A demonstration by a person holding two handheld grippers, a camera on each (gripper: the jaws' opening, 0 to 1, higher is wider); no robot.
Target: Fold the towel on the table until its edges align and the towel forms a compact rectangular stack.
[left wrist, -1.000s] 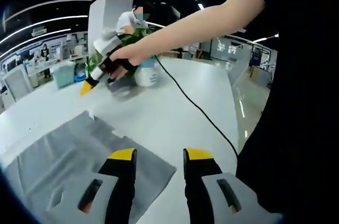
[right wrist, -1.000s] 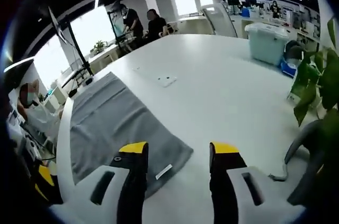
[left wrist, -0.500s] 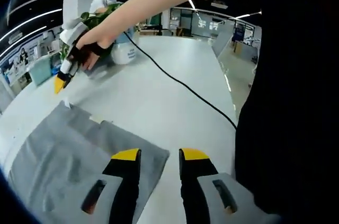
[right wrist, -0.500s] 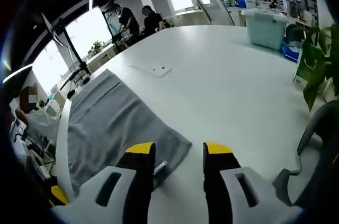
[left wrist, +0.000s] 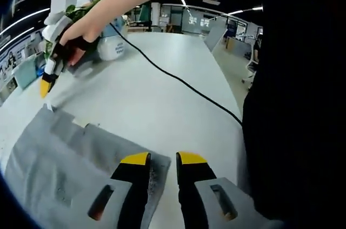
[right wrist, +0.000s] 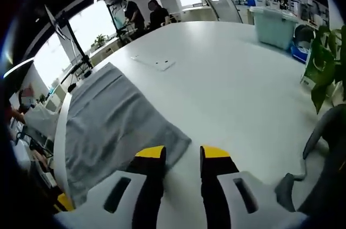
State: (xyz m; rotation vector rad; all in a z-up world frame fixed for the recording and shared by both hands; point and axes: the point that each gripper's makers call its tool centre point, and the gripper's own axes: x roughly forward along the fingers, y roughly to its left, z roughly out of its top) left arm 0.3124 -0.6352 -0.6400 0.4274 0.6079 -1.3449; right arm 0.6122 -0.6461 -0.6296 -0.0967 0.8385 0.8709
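A grey towel (left wrist: 59,164) lies flat on the white table (left wrist: 162,93). My left gripper (left wrist: 163,158) is low over its near corner. The jaws are still open but close together, with the corner's edge in the gap between them. In the right gripper view the towel (right wrist: 108,126) stretches away to the left, and its near corner lies just ahead of my right gripper (right wrist: 183,153). That gripper is open with a narrow gap. In the left gripper view a hand holds the right gripper (left wrist: 51,72) at the towel's far corner, its yellow tip pointing down.
A black cable (left wrist: 178,80) runs across the table from the right gripper. A white bottle (left wrist: 111,47) and a leafy plant (right wrist: 324,72) stand behind it. A small white card (right wrist: 157,64) lies beyond the towel. There is a teal bin (right wrist: 275,26) farther back, and the person's dark body (left wrist: 297,104) is at the right.
Both grippers' jaws have narrowed steadily. Both have come lower and closer to their towel corners. The towel lies as before.
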